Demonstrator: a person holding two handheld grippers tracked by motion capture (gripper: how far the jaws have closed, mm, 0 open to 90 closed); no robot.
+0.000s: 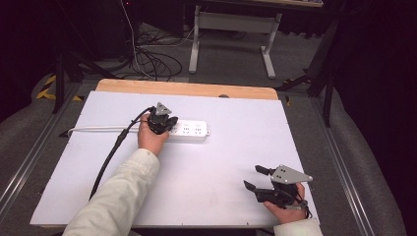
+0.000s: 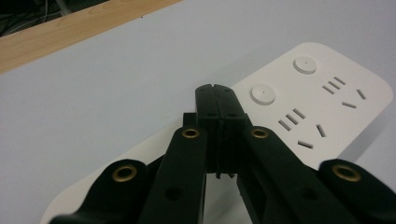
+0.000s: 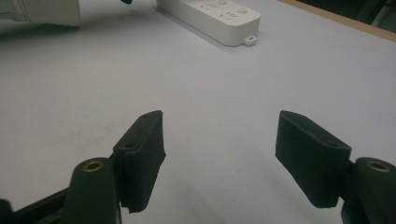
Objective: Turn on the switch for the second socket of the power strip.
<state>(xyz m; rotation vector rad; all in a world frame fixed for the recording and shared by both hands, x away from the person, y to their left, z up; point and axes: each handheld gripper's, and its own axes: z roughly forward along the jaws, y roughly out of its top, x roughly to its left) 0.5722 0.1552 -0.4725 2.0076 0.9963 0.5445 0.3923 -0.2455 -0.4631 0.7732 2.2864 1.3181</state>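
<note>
white power strip (image 1: pixel 189 131) is laid mid-table on the white table (image 1: pixel 221 191), cord trailing left. left gripper (image 1: pixel 164 124) w/ jaws pressed together, nothing held, tips set over a round button (image 2: pixel 262 94). right gripper (image 1: pixel 256 178) is parked near the front-right edge, jaws wide, empty. risk: strip could be skidded or button missed if tips are pushed off-centre.

I see a white power strip (image 1: pixel 189 131) lying flat, sockets up, long side across the white worktop (image 1: pixel 221 167) toward its far half, two round buttons on top, white cord trailing off its left end.
</note>
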